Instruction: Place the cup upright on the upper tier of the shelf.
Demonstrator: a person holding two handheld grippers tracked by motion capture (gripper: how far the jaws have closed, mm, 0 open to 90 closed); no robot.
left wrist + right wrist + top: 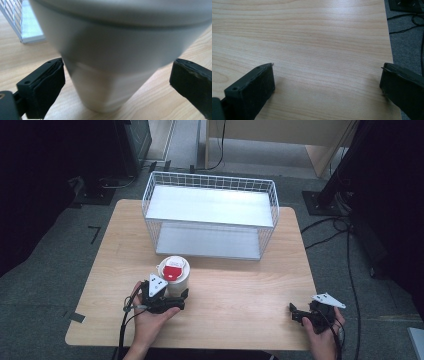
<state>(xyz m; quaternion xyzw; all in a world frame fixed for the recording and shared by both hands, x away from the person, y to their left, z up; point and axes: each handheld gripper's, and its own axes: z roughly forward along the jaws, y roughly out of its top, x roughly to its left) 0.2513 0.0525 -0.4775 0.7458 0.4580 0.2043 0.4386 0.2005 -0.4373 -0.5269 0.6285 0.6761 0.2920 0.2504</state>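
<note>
A white tapered cup (174, 272) with a red-and-white lid stands upright on the wooden table (240, 285), just in front of the wire basket. My left gripper (167, 293) is at the cup's near side, held in a hand. In the left gripper view the cup (112, 50) looms very close between the two jaws of the left gripper (117, 72), which is open; the right pad (192, 85) stands off the cup wall and the left pad (47, 85) is nearly at it. My right gripper (300, 314) rests open near the table's front right corner, nothing between its jaws (327, 77).
A white wire basket (210, 180) with two shelf levels stands on its side at the back of the table, open toward me; its corner (12, 17) lies to the left of the cup. Cables (345, 250) run over the grey floor to the right.
</note>
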